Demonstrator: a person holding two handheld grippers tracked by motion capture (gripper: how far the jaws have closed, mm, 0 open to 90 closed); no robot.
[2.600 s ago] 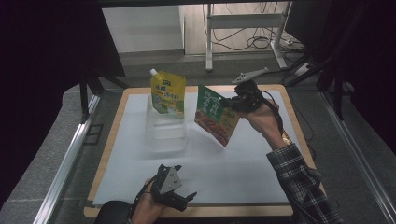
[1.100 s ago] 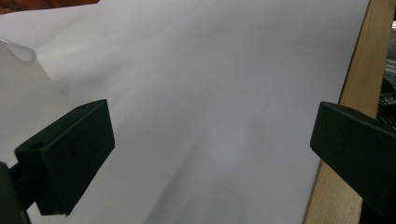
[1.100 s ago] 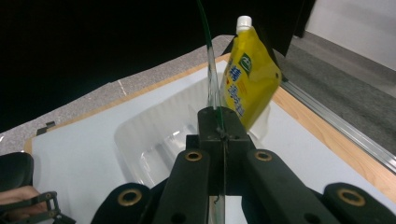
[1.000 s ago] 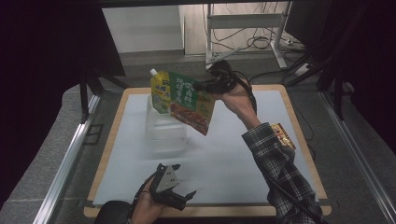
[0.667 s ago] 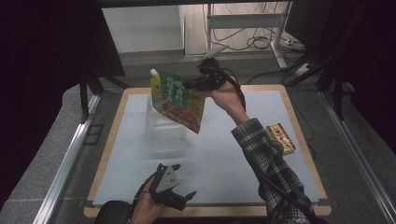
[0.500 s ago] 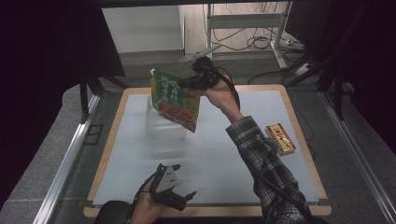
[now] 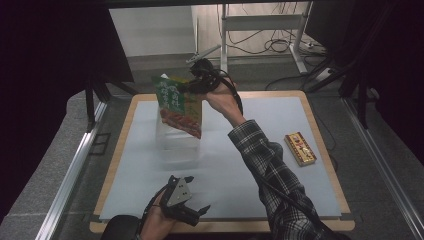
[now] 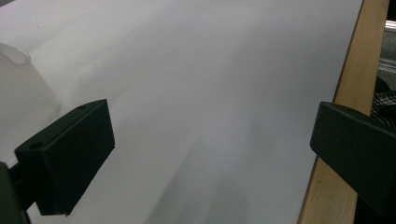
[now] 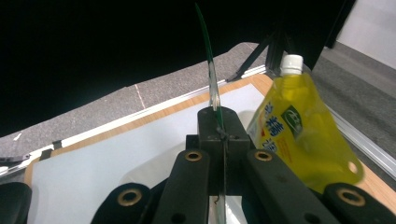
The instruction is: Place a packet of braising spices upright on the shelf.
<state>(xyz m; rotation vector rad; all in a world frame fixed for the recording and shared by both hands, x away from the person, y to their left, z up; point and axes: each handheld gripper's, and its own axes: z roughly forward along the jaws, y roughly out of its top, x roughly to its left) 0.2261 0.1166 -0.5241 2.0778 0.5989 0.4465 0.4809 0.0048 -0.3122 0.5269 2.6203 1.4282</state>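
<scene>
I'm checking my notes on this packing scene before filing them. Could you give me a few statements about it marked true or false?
1. The right gripper is shut on the green food pouch. True.
2. The pouch lies flat on the table. False: it hangs in the air above the clear container.
3. The left gripper has open jaws with nothing between them. True.
4. The small red and gold box sits inside the container. False: it lies on the white mat, off to the right.
5. A yellow spouted pouch stands near the held pouch. True.
</scene>
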